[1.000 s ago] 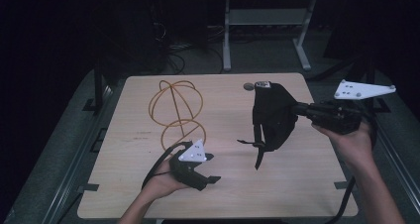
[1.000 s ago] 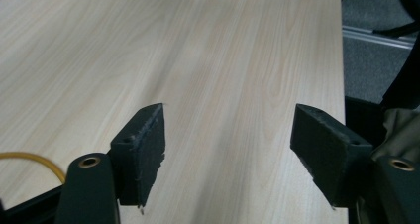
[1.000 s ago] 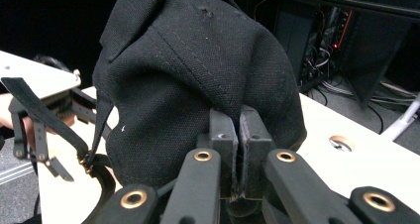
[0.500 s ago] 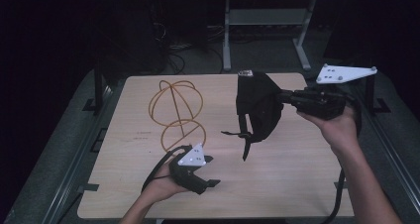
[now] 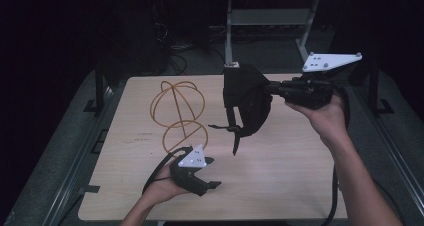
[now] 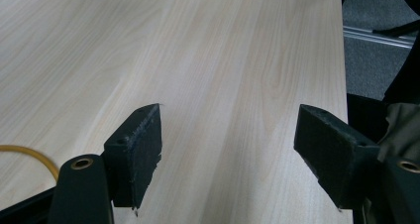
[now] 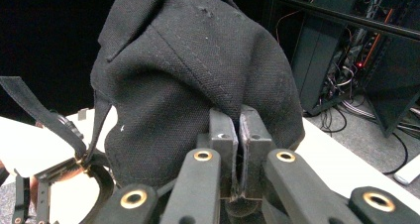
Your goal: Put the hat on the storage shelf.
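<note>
The right gripper (image 5: 272, 88) pinches a black fabric cap (image 5: 247, 103) aloft at upper centre, probably to hang on the orange wire stand (image 5: 181, 117), while the left gripper (image 5: 212, 173) waits open-jawed.

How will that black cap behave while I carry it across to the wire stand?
Probably floppy: the black cap sags from the right hand-held gripper, which pinches only a fold of its fabric. Its strap dangles loose, so it may swing or snag the wire stand. It looks light; slipping seems unlikely.

2 black fingers (image 6: 136, 149) apart over pale wooden table (image 6: 223, 60), yellow wire (image 6: 29, 154) at left
</note>
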The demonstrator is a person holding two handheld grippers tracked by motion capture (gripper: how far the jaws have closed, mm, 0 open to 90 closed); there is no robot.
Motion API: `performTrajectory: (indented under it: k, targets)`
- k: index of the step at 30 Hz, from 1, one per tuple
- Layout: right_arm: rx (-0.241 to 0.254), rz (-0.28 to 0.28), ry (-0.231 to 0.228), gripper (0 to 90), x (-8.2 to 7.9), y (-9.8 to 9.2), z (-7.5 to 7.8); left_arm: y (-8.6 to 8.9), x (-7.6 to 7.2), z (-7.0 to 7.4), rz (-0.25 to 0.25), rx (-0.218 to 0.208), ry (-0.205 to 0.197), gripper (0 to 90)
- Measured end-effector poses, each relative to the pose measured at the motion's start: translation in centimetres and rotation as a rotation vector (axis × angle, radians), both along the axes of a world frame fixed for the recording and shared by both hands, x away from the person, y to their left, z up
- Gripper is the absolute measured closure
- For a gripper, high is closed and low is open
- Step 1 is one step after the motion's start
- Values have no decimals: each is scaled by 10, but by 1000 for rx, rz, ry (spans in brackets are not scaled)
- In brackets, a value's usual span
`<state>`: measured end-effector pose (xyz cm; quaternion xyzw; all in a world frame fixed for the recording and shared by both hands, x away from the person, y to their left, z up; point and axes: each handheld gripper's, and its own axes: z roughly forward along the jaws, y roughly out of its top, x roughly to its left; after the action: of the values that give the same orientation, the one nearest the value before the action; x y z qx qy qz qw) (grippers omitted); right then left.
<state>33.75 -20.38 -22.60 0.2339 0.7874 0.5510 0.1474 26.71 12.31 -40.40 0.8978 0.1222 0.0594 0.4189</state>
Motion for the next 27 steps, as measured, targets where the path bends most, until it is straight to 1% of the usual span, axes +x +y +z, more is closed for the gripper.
performTrajectory:
  k: [3,9,10,11,15,17,22,25,27]
  targets:
    - [1,7,-3,872,4,6,3,0,0,-1,0,5,0,265]
    - [6,30,-4,873,10,21,10,0,0,-1,2,-1,3,264]
    - [7,37,-6,872,12,26,13,0,1,-1,0,8,1,265]
    - [7,37,-6,872,12,26,13,1,1,-1,-2,13,-1,265]
    - [10,56,-4,872,19,42,20,2,1,-1,2,4,8,265]
    - [8,67,-7,873,22,49,24,2,2,-1,2,1,9,265]
    - [0,84,3,872,31,67,30,2,5,-2,-11,4,13,265]
    - [-15,94,1,873,38,76,33,2,6,-2,-9,-2,19,265]
    - [-20,100,3,872,44,84,35,3,7,-2,-5,-5,16,265]
